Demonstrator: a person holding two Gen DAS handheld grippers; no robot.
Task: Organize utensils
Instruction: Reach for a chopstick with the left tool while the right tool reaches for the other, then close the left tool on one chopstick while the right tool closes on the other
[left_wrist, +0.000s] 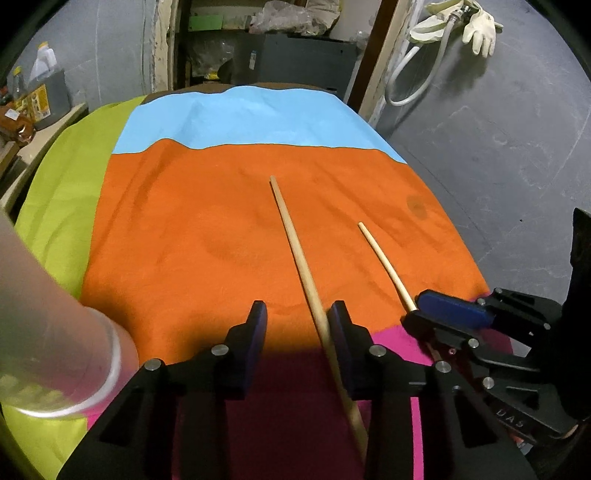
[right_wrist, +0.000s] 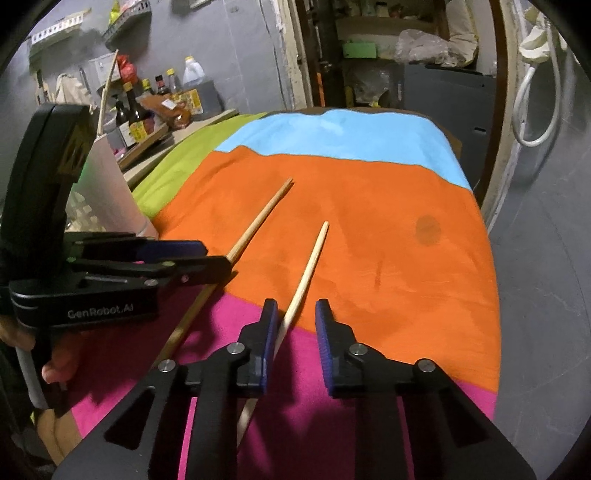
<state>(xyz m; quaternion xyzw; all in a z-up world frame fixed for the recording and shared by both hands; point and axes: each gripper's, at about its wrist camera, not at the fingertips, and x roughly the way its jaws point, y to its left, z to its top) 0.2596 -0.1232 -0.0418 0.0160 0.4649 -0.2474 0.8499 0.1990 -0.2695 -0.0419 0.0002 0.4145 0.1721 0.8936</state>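
Draped over the whole table: a patchwork cloth (left_wrist: 229, 229) in orange, sky blue, lime and magenta, wrinkled, with a dark round stain on the orange toward the right edge. Looming at the left rim of the left wrist view, a frosted translucent cup (left_wrist: 55, 332), standing on the lime patch. Behind, along the grey wall, a shelf of sauce bottles (right_wrist: 136, 110); pale rubber gloves (left_wrist: 476, 26) hanging by a white hose.

Both tools pitched steeply down, side by side, almost touching. Left gripper (left_wrist: 297, 328) partly spread, jaws not yet pinched: thicker chopstick (left_wrist: 295, 251) lying against the right-hand pad only, left pad clear, gap showing. Right gripper (right_wrist: 295, 332) likewise part-way open: thinner chopstick (right_wrist: 306, 269) brushing the left pad, right pad well off. Both sticks flat on the cloth, tips up on the orange, butts on the magenta beneath the jaws.
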